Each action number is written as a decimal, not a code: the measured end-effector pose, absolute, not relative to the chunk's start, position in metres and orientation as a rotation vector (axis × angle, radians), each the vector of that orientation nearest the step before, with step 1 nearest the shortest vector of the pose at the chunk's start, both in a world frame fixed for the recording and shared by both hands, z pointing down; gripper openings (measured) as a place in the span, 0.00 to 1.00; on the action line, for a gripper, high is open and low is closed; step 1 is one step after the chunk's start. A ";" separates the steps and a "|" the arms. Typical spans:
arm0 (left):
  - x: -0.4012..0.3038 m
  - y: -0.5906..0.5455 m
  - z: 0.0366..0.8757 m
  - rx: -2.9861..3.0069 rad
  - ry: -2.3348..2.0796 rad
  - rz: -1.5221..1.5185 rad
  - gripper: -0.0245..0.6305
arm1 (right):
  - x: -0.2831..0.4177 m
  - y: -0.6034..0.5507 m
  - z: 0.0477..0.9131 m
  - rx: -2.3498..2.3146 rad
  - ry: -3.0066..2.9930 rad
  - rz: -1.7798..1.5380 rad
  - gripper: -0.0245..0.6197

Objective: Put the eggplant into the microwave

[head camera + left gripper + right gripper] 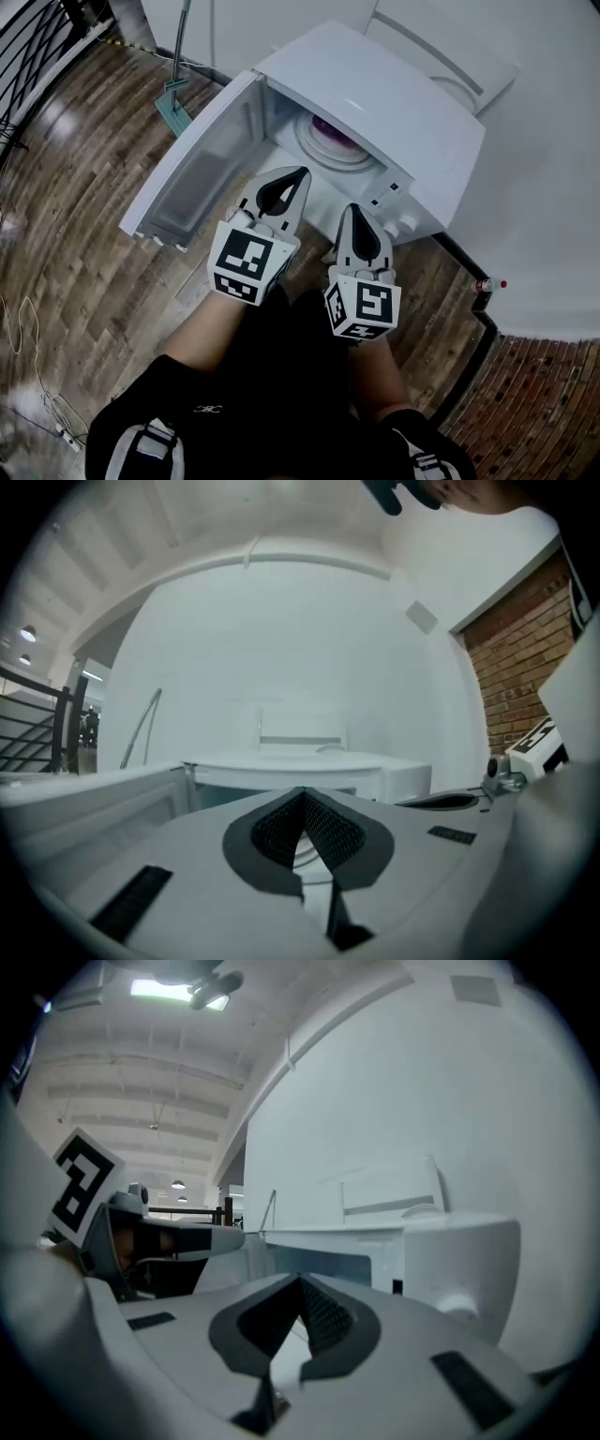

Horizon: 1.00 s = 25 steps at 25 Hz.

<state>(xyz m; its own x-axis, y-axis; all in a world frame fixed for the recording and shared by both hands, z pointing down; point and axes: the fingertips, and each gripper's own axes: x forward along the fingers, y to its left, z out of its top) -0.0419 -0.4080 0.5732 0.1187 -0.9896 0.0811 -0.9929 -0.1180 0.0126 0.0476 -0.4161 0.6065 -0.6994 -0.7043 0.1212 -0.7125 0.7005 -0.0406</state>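
Already the eggplant (329,127) lies in the microwave (375,84), and with left claw (300,175) and right claw (355,210) pressed together, empty, we could knock its open door (197,169) by swinging left.

My left gripper (302,799) points level, jaws pressed together at the tips, nothing between them. Just past them sits the white microwave (309,766), its door (89,803) swung open to the left. A white wall (281,639) rises behind, with a brick wall (520,658) at the right and a black railing (33,728) far left. My right gripper (450,802) pokes in at the right.
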 end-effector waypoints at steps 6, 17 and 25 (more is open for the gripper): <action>-0.051 -0.401 0.449 2.281 -2.065 -0.058 0.03 | 0.036 -0.426 0.480 1.164 -2.825 0.182 0.04; -0.033 -0.388 0.200 2.198 -1.971 0.116 0.03 | 0.045 -0.414 0.185 1.208 -2.831 0.244 0.04; -0.018 -0.360 0.155 2.211 -1.949 0.020 0.03 | 0.071 -0.385 0.136 1.281 -2.880 0.215 0.04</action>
